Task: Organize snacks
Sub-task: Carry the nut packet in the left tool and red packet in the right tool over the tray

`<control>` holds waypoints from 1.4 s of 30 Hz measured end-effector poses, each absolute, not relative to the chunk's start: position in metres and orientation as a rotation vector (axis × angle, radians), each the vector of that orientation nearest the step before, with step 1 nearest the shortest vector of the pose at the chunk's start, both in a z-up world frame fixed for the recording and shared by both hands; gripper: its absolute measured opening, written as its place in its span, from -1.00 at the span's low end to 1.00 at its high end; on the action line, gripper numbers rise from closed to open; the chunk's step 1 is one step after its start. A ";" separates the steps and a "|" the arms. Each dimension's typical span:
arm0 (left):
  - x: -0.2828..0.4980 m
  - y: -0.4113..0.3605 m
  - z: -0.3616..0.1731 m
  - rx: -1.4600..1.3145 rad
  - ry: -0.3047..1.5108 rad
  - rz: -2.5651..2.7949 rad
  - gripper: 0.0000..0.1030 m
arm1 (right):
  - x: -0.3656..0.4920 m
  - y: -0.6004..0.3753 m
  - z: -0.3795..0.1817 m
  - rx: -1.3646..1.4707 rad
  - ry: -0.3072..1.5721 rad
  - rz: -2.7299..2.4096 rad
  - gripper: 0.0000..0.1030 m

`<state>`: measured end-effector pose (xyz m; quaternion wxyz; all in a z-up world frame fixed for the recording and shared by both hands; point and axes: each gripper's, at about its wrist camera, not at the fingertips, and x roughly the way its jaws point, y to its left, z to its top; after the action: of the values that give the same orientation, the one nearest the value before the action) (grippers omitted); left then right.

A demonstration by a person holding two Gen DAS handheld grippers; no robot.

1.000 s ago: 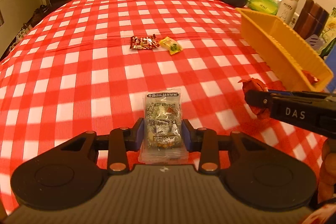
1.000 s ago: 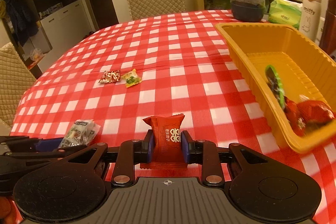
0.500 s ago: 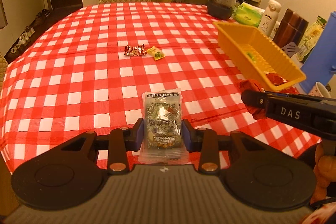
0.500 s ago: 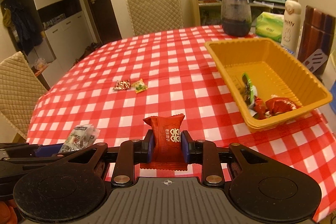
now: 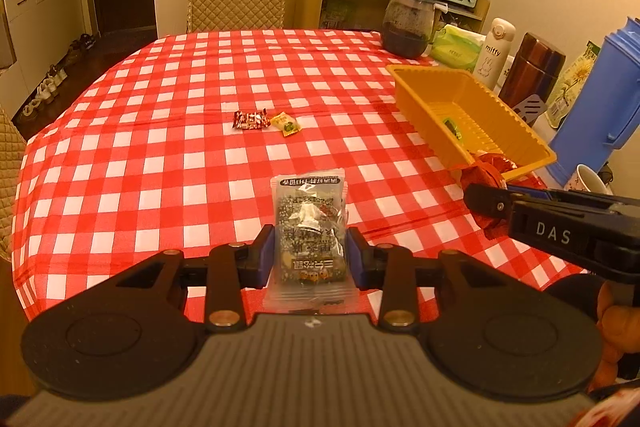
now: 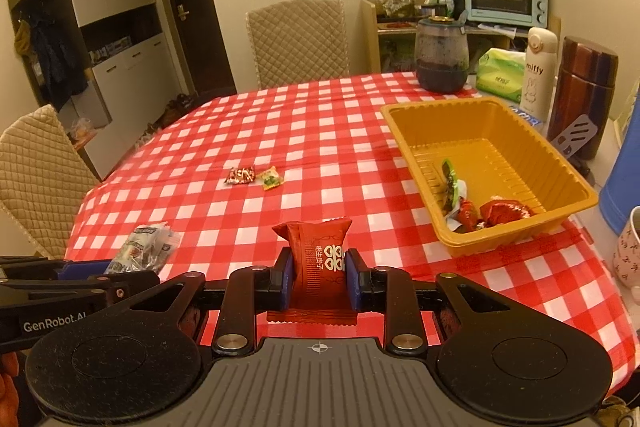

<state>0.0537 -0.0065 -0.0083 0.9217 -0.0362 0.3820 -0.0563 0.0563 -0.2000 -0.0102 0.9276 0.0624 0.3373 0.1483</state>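
Observation:
My left gripper (image 5: 310,253) is shut on a clear snack packet (image 5: 308,227) and holds it above the near table edge. My right gripper (image 6: 318,277) is shut on a red snack packet (image 6: 318,259); it also shows in the left wrist view (image 5: 486,183), at the right. A yellow tray (image 6: 516,227) at the right holds several wrapped snacks (image 6: 496,213). A red-brown candy (image 6: 240,175) and a yellow-green candy (image 6: 272,179) lie side by side mid-table.
A red checked cloth (image 6: 320,147) covers the table. Behind the tray stand a dark jar (image 6: 442,57), tissue pack (image 6: 500,75), white bottle (image 6: 538,69), brown flask (image 6: 584,95) and blue jug (image 5: 592,107). A mug (image 6: 630,251) sits at the right. Chairs stand at back and left.
Both grippers have pulled back and risen from the table, each still holding its packet. The tray and the two candies now look farther away.

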 end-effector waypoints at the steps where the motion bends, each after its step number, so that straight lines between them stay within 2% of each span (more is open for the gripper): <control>1: 0.054 -0.007 -0.007 -0.072 0.782 -0.117 -0.35 | 0.056 -0.202 -0.009 0.128 0.689 0.302 -0.47; 23: 0.061 -0.034 0.007 -0.046 0.758 -0.174 -0.35 | 0.052 -0.239 0.003 0.156 0.668 0.232 -0.47; 42: 0.093 -0.108 0.014 -0.015 0.746 -0.325 -0.35 | 0.061 -0.299 0.000 0.195 0.672 0.113 -0.47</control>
<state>0.0931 -0.1080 0.0143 0.9184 -0.0073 0.3626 -0.1580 0.0611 -0.2990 0.0004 0.9379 0.0955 0.3289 0.0552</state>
